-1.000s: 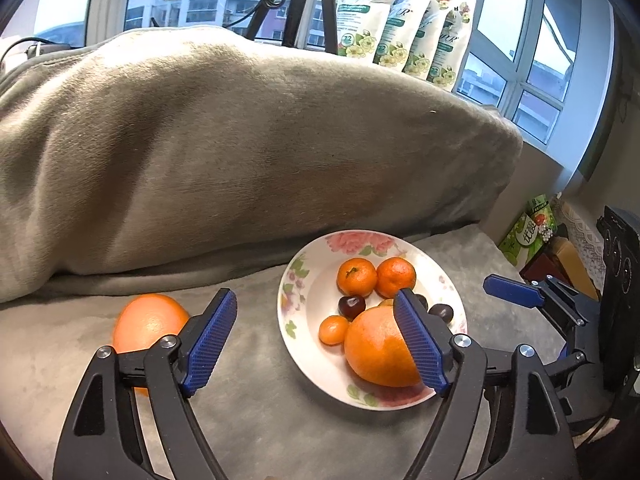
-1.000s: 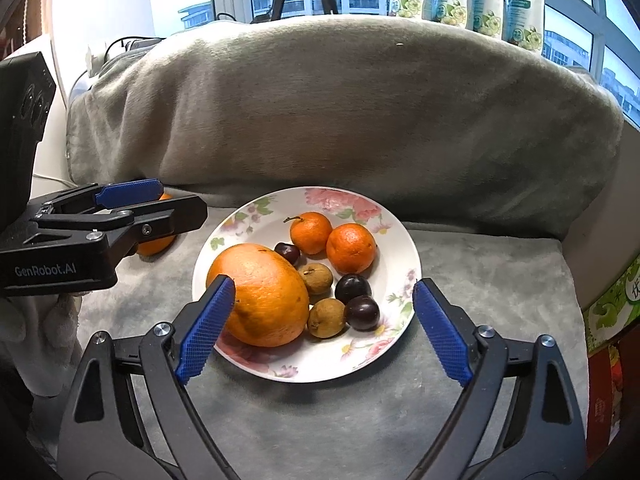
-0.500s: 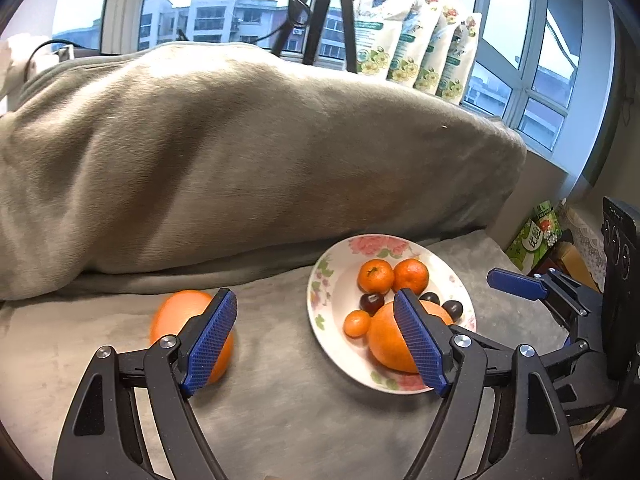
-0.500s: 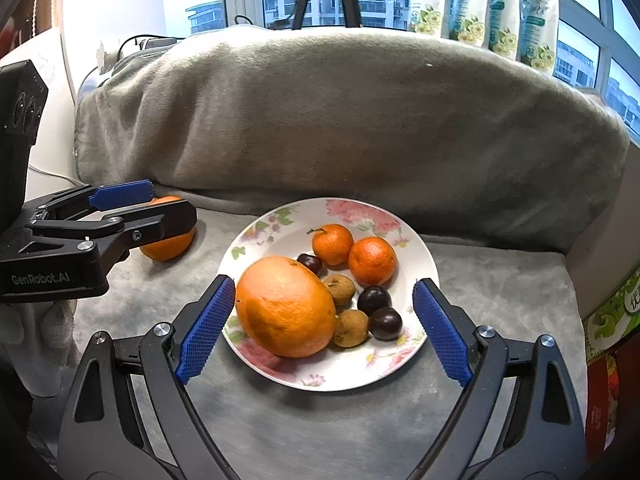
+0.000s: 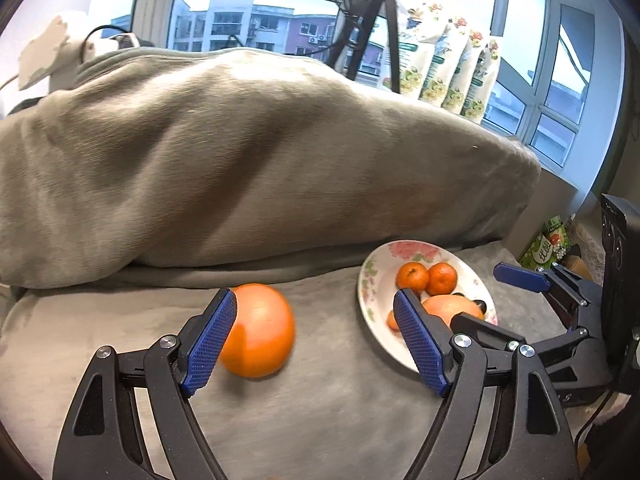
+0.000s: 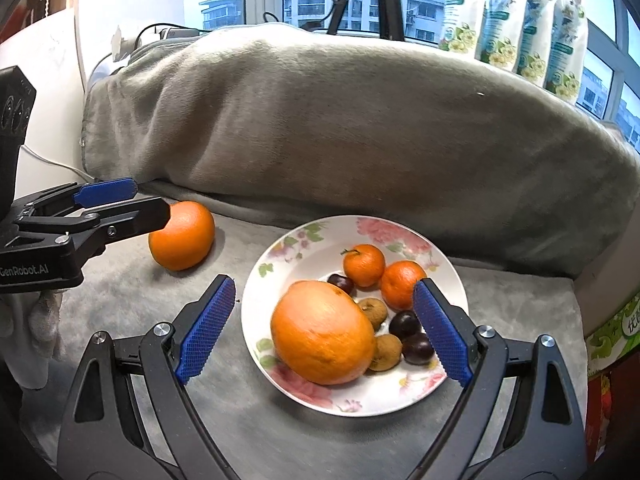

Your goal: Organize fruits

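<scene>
We're looking at a grey blanket-covered surface (image 6: 360, 432) here, with a floral plate (image 6: 440, 276) sitting toward its right side, near the back edge. The plate is carrying a big orange (image 6: 322, 332), two mandarins (image 6: 364, 265), a few dark cherries (image 6: 404, 324) and some brownish fruits (image 6: 374, 312), maybe longans, hard to tell. A second large orange (image 5: 258, 330) is lying off the plate, to its left on the blanket. Our left gripper (image 5: 316, 340) is hanging wide apart, gripping nothing, its left pad just beside that loose orange. Our right gripper (image 6: 324, 332) is also standing wide and empty, hovering over the plate with the big orange framed between its pads.
</scene>
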Motion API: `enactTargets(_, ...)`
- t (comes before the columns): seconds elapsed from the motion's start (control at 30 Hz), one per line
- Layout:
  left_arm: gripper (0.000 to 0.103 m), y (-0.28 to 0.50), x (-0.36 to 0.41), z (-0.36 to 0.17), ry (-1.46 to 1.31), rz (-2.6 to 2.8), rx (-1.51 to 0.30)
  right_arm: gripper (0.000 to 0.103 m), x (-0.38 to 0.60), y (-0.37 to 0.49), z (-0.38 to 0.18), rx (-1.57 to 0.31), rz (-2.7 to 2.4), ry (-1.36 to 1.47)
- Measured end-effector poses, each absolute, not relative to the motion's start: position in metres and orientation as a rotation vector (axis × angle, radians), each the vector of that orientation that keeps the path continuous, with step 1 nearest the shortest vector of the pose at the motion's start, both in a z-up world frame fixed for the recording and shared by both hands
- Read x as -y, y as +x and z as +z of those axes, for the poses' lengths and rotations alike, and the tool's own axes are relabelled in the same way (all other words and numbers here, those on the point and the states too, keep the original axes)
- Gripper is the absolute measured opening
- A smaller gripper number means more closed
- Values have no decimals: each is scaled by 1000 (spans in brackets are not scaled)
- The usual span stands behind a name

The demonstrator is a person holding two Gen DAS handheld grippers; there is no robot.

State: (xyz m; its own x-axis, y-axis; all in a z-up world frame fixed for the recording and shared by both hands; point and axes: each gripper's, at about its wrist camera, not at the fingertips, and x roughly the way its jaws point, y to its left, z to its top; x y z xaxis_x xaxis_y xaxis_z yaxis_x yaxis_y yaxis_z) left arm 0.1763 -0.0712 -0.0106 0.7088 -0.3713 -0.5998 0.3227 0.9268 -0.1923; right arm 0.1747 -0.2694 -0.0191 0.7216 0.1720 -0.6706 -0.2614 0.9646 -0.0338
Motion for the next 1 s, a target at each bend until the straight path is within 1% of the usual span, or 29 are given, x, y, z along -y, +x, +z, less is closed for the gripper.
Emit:
enactTargets(0.43, 81, 173, 30, -24, -103, -334, -693, 93, 240, 194, -16, -745, 301, -118)
enactTargets(0.77, 81, 172, 21, -46, -105, -349, -727, 93, 215, 217, -17, -805, 378, -39)
enactTargets(1.0, 81, 181, 16, -61, -189, -393, -776, 93, 189, 234, -26, -845, 421, -30)
